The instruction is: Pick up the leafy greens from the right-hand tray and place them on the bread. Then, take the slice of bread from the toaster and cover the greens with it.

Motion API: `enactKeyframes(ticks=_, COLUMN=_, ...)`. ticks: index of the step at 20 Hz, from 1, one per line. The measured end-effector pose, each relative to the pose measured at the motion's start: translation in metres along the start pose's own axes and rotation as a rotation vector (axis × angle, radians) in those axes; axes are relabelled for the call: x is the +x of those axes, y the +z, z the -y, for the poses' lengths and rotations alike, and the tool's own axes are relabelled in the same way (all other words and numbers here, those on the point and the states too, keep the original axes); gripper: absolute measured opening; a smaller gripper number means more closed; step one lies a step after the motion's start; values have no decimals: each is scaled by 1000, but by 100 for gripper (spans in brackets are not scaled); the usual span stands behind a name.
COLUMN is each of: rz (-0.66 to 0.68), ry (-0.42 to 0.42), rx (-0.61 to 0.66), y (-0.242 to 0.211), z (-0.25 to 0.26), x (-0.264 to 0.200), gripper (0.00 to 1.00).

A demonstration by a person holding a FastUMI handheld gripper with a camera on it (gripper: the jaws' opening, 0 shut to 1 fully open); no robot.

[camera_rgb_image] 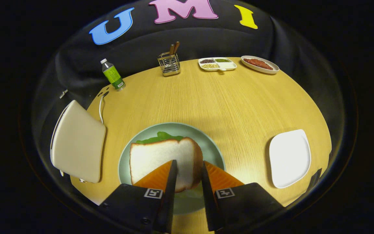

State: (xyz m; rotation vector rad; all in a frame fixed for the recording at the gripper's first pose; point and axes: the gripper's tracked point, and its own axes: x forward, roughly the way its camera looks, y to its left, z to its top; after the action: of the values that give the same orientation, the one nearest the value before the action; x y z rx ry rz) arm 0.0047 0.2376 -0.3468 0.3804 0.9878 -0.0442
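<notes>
At the bottom centre of the frame we see the gripper (187,169) with its two fingers closed on the slice of bread (161,159), one finger pressing each side of its right-hand part. The slice is held tilted above the pale green plate (213,146), which sits on the wooden table (206,100) just ahead of the fingers. Behind the slice's top edge we see the leafy greens (159,137) poking out; whatever lies under them on the plate is hidden from us. At the lower right of the frame lies the white tray (289,158), well apart from the plate. At the left of the frame stands the cream toaster (78,141), with a white cable (101,110) curling away behind it. Further up, at the upper left, a green-labelled bottle (113,74) stands upright. At the top centre sits a wire utensil holder (169,63) with wooden handles in it. To its right we see a divided dish (218,64) of beans and, beside it, an oval plate (260,64) carrying something reddish.
</notes>
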Motion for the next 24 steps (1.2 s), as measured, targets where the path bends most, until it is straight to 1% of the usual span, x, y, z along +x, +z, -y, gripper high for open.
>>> enactKeyframes(ticks=2, rz=5, ry=-27, rx=-27, y=3, z=7, x=-1, gripper=60)
enactKeyframes(ticks=3, rz=7, ry=-37, rx=-38, y=3, z=10, x=-3, gripper=64)
enactKeyframes(ticks=4, rz=10, ry=-41, rx=-42, y=3, z=11, x=-3, gripper=75)
enactKeyframes(ticks=7, rz=23, ry=-41, rx=-42, y=8, z=12, x=-8, gripper=79)
enactKeyframes(ticks=8, rz=29, ry=-52, rx=-46, y=10, z=15, x=-9, gripper=82)
enactKeyframes(ticks=9, rz=36, ry=-56, rx=-50, y=12, z=17, x=-11, gripper=87)
enactKeyframes(ticks=10, rz=49, ry=-52, rx=-54, y=15, z=17, x=-14, gripper=99)
enactKeyframes(ticks=11, rz=62, ry=-51, rx=-59, y=20, z=18, x=-18, gripper=100)
enactKeyframes(ticks=14, rz=129, ry=-41, rx=-85, y=40, z=20, x=-35, gripper=99)
enactKeyframes(ticks=17, rz=224, ry=-25, rx=-120, y=70, z=21, x=-59, gripper=99)
enactKeyframes(ticks=21, rz=339, ry=0, rx=-161, y=109, z=30, x=-97, gripper=99)
enactKeyframes(ticks=24, rz=445, ry=16, rx=-223, y=140, z=39, x=-135, gripper=99)
